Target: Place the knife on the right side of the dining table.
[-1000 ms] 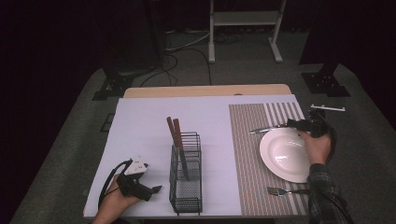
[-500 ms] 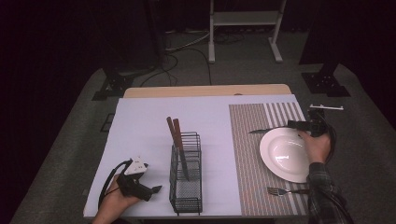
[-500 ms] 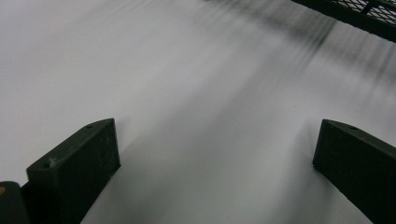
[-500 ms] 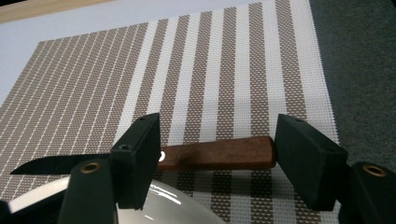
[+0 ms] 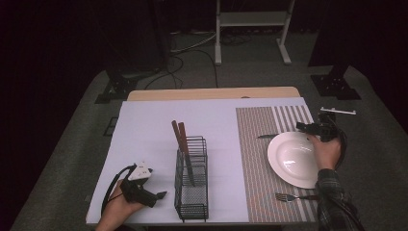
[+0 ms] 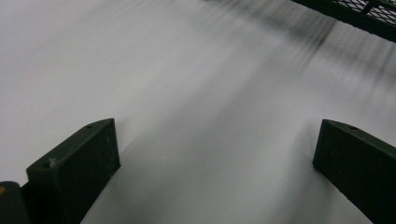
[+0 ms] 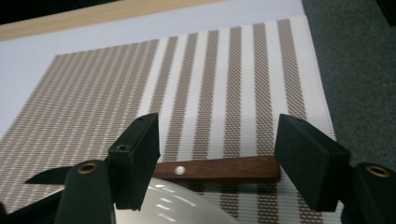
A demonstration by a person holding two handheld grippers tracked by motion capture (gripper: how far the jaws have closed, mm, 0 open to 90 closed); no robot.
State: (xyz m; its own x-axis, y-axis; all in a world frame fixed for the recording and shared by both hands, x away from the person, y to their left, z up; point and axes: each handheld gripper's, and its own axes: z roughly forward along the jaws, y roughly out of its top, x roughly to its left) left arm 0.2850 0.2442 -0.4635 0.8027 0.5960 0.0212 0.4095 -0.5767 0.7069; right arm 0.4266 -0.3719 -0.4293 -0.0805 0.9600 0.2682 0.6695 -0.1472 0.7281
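A knife with a wooden handle (image 7: 219, 169) lies flat on the striped placemat (image 7: 224, 84), just past the far rim of the white plate (image 7: 177, 205). My right gripper (image 7: 217, 125) is open. Its jaws stand either side of the handle's length without pressing it, and they have just opened a little further. From above, the right gripper (image 5: 308, 128) sits at the plate's (image 5: 296, 161) far right edge, and the knife blade (image 5: 267, 136) points left. My left gripper (image 5: 156, 195) rests open on the white table cover (image 6: 187, 93), with nothing between its jaws.
A black wire caddy (image 5: 192, 187) stands in the front middle with two wooden handles (image 5: 179, 134) sticking up from it. Its mesh edge (image 6: 364, 14) is close ahead of the left gripper. A fork (image 5: 288, 196) lies on the placemat in front of the plate.
The knife's blade end has sunk slightly onto the placemat beside the plate. Both hands have stayed where they were.
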